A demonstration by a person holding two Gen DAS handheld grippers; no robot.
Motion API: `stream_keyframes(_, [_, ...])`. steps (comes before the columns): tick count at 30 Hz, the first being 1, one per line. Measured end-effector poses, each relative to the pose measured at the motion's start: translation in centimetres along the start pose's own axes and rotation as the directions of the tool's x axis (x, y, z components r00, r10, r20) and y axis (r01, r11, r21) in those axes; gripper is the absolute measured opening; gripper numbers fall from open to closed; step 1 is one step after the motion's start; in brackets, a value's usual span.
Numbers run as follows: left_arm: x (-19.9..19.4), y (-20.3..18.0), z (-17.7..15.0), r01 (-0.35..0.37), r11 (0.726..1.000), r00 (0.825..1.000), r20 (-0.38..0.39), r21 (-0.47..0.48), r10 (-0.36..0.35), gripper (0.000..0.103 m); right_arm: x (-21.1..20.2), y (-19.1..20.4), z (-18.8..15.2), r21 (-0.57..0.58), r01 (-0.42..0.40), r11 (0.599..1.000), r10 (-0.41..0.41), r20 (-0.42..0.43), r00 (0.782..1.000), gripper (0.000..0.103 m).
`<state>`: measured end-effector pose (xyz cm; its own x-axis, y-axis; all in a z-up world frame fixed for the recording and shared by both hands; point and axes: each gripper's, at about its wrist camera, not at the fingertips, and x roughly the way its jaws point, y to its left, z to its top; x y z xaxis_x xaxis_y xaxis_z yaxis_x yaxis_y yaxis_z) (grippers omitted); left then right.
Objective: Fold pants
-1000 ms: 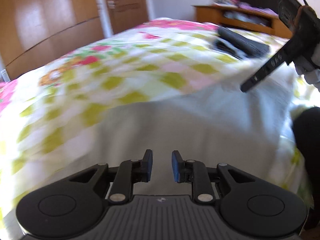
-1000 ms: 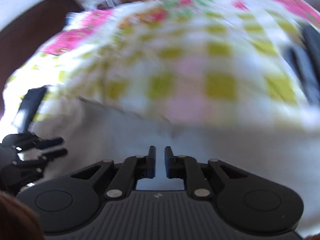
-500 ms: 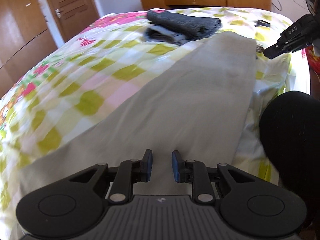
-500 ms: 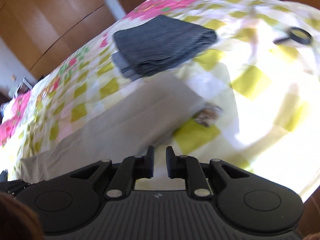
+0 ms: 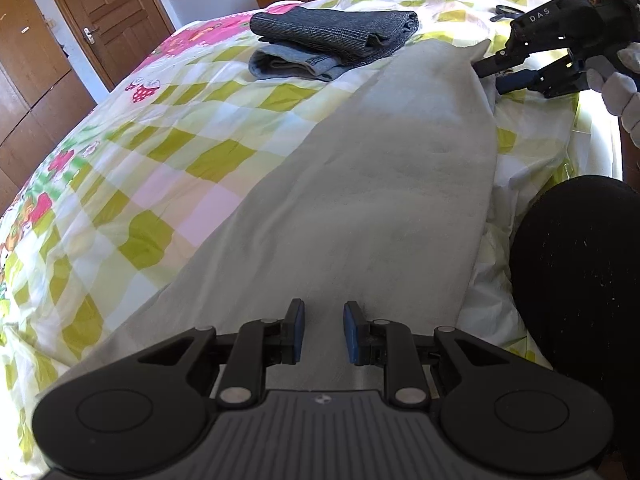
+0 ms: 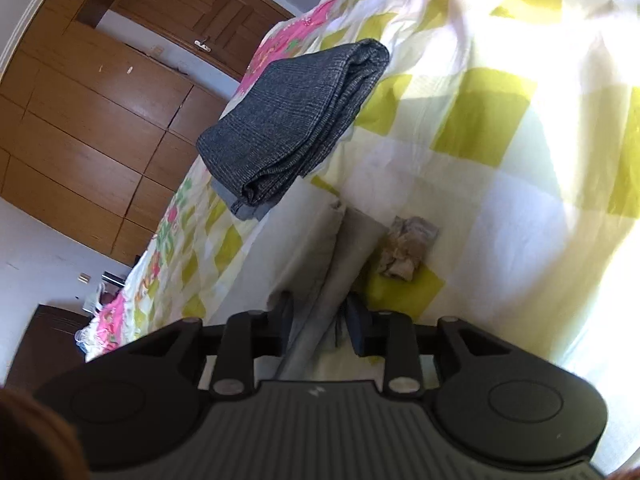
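Right wrist view: right gripper (image 6: 318, 326) jaws are opening around the grey pants (image 6: 316, 280) edge; left gripper (image 5: 323, 332) stands narrowly parted, holding nothing.

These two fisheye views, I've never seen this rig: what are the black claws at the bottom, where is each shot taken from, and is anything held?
Each view comes from a camera on a hand-held two-finger gripper, looking along its fingers. The left gripper hovers over the grey pants spread on the checked bedspread, nothing between its pads. The right gripper is at the pants' far end; its jaws are opening with the cloth edge between them. Folded dark pants lie on folded jeans beyond. A crumpled scrap lies nearby.
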<state>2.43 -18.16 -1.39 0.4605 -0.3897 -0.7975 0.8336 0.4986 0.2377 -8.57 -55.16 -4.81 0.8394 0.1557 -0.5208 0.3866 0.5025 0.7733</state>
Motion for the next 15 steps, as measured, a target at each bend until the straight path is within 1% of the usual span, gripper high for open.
stream_keyframes(2, [0.1, -0.1, 0.1, 0.002, 1.0, 1.0, 0.002, 0.004, -0.002, 0.036, 0.2, -0.3, 0.1, 0.039, -0.032, 0.999, 0.032, -0.001, 0.999, 0.031])
stream_keyframes(5, [0.1, -0.2, 0.3, 0.004, 1.0, 1.0, 0.001, 0.01, -0.004, 0.036, 0.0, -0.1, 0.4, 0.035, -0.052, 0.998, 0.051, 0.017, 0.999, 0.032])
stream_keyframes(8, [0.0, -0.1, 0.2, 0.007, 1.0, 1.0, 0.003, 0.008, -0.007, 0.036, -0.4, -0.3, 0.6, 0.055, -0.086, 0.995, 0.085, 0.028, 0.996, 0.038])
stream_keyframes(11, [0.0, -0.1, 0.0, 0.01, 1.0, 1.0, 0.007, 0.002, -0.01, 0.036, -1.1, -0.6, 0.4, 0.08, -0.099, 0.992, 0.096, 0.04, 0.995, 0.039])
stream_keyframes(13, [0.0, -0.1, 0.0, 0.013, 1.0, 1.0, 0.01, 0.003, -0.013, 0.036, -1.3, -0.8, 0.4, 0.106, -0.12, 0.987, 0.115, 0.052, 0.992, 0.043])
stream_keyframes(14, [0.1, -0.1, 0.0, 0.013, 1.0, 1.0, 0.011, 0.003, -0.013, 0.036, -1.1, -0.7, 0.5, 0.104, -0.113, 0.988, 0.107, 0.056, 0.993, 0.044])
stream_keyframes(15, [0.0, -0.1, -0.1, 0.013, 1.0, 1.0, 0.012, 0.004, -0.013, 0.036, -0.9, -0.7, 0.6, 0.094, -0.088, 0.992, 0.083, 0.064, 0.995, 0.043])
